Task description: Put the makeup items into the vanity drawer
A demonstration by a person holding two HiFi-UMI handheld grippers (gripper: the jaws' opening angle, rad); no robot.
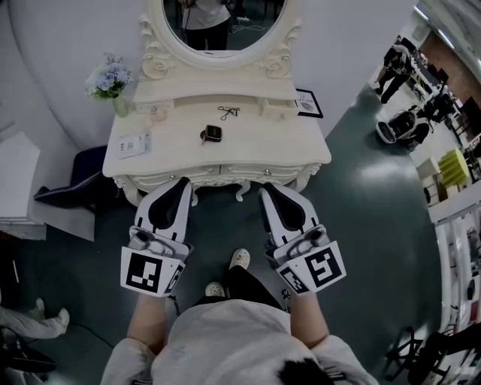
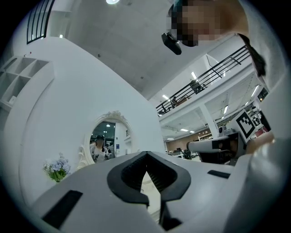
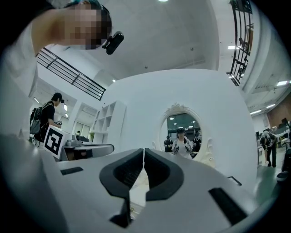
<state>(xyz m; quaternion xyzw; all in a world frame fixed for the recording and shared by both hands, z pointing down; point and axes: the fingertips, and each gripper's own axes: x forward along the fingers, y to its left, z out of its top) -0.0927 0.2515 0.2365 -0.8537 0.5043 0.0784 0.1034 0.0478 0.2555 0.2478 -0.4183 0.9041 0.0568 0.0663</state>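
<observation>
The cream vanity table [image 1: 301, 147] with its oval mirror [image 1: 225, 22] stands ahead of me. On its top lie a small dark square compact [image 1: 213, 134] and a thin black metal tool [image 1: 228, 113]. The front drawers [image 1: 259, 172] look closed. My left gripper [image 1: 183, 183] hangs in front of the vanity's front edge, shut and empty; in its own view its tips [image 2: 146, 154] meet. To its right my right gripper [image 1: 267, 189] is also shut with nothing in it, its tips [image 3: 143, 150] touching. Both are well short of the items.
A white card [image 1: 134, 143] lies at the tabletop's left and a dark-framed picture [image 1: 308, 103] at its right rear. A vase of blue flowers [image 1: 109, 79] stands at the back left. A dark cloth [image 1: 79, 184] lies on the floor to the left. My shoes [image 1: 239, 258] are below.
</observation>
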